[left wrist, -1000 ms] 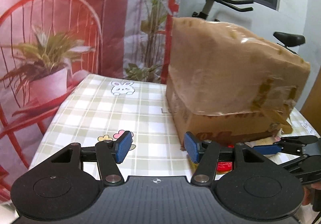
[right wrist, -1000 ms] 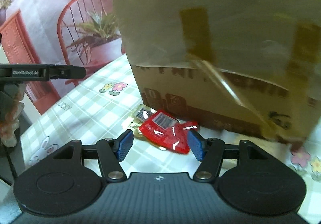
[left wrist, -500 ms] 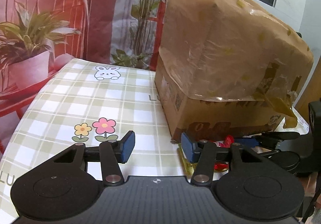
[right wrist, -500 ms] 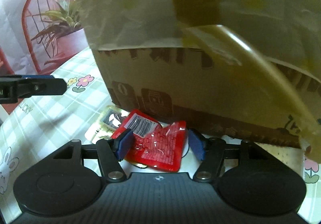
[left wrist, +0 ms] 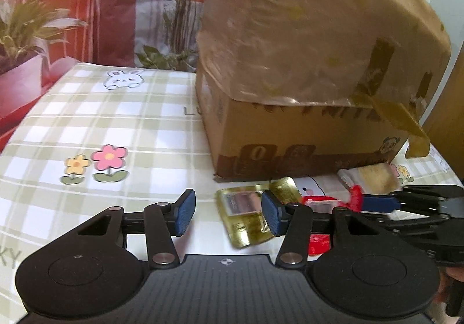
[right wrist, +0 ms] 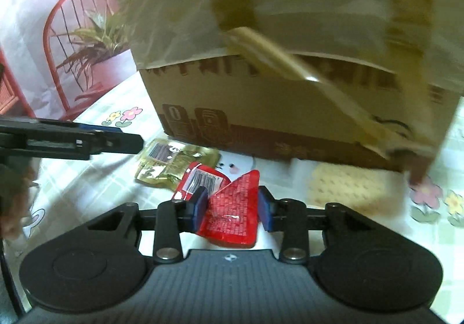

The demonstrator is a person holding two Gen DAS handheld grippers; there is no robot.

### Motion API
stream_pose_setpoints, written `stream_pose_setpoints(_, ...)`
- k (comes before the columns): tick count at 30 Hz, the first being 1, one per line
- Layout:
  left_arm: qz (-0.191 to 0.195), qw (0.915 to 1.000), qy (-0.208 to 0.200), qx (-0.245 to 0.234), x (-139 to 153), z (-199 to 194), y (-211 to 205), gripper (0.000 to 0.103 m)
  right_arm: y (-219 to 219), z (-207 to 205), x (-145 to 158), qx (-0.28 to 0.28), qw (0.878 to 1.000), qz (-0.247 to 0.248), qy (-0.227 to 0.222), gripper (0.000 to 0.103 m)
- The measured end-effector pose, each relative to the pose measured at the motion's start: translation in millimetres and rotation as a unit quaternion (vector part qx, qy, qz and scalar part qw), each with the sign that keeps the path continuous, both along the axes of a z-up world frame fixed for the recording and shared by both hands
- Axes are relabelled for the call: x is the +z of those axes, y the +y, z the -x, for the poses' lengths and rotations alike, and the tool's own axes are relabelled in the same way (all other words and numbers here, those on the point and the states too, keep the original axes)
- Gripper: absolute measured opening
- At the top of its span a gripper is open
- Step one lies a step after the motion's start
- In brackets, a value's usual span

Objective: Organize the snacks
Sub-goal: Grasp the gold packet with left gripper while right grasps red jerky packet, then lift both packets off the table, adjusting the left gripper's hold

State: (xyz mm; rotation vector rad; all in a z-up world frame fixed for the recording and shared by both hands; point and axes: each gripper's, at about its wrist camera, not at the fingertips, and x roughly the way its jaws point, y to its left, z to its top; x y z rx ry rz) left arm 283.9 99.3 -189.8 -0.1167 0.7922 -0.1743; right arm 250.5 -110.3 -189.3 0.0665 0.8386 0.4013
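The right gripper has just been closing its jaws and now pinches the red snack packet, which buckles into a tent between the blue pads, its lower edge apparently close to the checked counter. At about ten o'clock from it lies the gold snack packet, flat on the counter with the red packet's barcoded end overlapping its near corner. A pale cracker packet lies at about two o'clock from the red one, just beside the front wall of the cardboard box, whose plastic-covered top hangs over that wall. The left gripper has its jaws spread and pinching nothing; they have narrowed a little. The gold packet sits at roughly three o'clock of their gap, partly behind the right pad and not between the pads. By my reading, the sorting is near its start: one packet is gripped but not yet put anywhere, and two others lie loose in front of the box. Whether anything is already inside the box cannot be told, since its top is hidden. Left to do, most likely: lift the red packet, place it, and then handle the gold and cracker packets.
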Motion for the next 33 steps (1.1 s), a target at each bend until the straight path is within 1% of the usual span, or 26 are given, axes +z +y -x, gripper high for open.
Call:
stream_pose_setpoints(4,-0.004,0.9999,0.013,0.007,-10.9,-10.0,-14.4,0.054,-16.6,12.0,5.2,-0.012,1.000,-0.006,-0.005,0.039)
stream_pose_setpoints(7,-0.026,0.9996,0.005,0.007,-15.2,-14.0,-25.2,0.054,-29.2,18.1,7.8,-0.022,1.000,-0.014,-0.006,0.039)
stream_pose_setpoints(9,-0.031,0.9995,-0.005,0.011,-13.7,-15.9,-28.0,0.054,-35.2,21.0,7.8,-0.028,0.999,-0.016,-0.005,0.039)
stream_pose_setpoints(11,-0.022,0.9997,-0.009,0.012,-10.8,-19.8,-27.1,0.054,-41.8,23.3,7.2,-0.035,0.999,-0.019,-0.003,0.039)
stream_pose_setpoints(13,-0.021,0.9997,-0.009,0.009,-9.9,-24.9,-28.1,0.054,-46.7,24.9,6.5,-0.042,0.999,-0.023,-0.001,0.039)
stream_pose_setpoints(16,-0.014,0.9998,0.012,0.000,-13.7,-29.5,-30.6,0.054,-52.6,25.7,6.5,-0.052,0.998,-0.027,0.000,0.039)
stream_pose_setpoints(18,-0.011,0.9997,0.021,-0.007,-16.4,-25.1,-34.1,0.054,-56.8,27.0,7.6,-0.055,0.998,-0.031,-0.002,0.039)
stream_pose_setpoints(21,-0.012,0.9996,0.022,-0.014,-17.1,-9.8,-37.8,0.054,-60.9,30.6,9.0,-0.054,0.998,-0.034,-0.007,0.039)
stream_pose_setpoints(22,-0.005,0.9996,0.025,-0.015,-16.4,-3.9,-38.5,0.054,-61.9,31.7,9.3,-0.053,0.998,-0.035,-0.008,0.039)
stream_pose_setpoints(25,0.030,0.9986,0.037,-0.024,-15.0,12.6,-42.1,0.054,-64.0,34.4,8.7,-0.055,0.998,-0.040,-0.008,0.039)
stream_pose_setpoints(27,0.051,0.9967,0.047,-0.042,-14.2,20.5,-47.7,0.054,-66.5,36.8,7.6,-0.058,0.997,-0.043,-0.007,0.039)
stream_pose_setpoints(29,0.058,0.9951,0.057,-0.057,-12.6,28.0,-54.2,0.054,-69.9,38.7,7.8,-0.061,0.997,-0.048,-0.006,0.039)
stream_pose_setpoints(32,0.065,0.9947,0.058,-0.055,-7.7,33.6,-54.5,0.054,-75.0,43.7,10.8,-0.065,0.996,-0.053,-0.011,0.039)
stream_pose_setpoints(33,0.061,0.9952,0.053,-0.054,-4.5,34.7,-54.3,0.054,-77.2,45.3,12.0,-0.066,0.996,-0.054,-0.013,0.039)
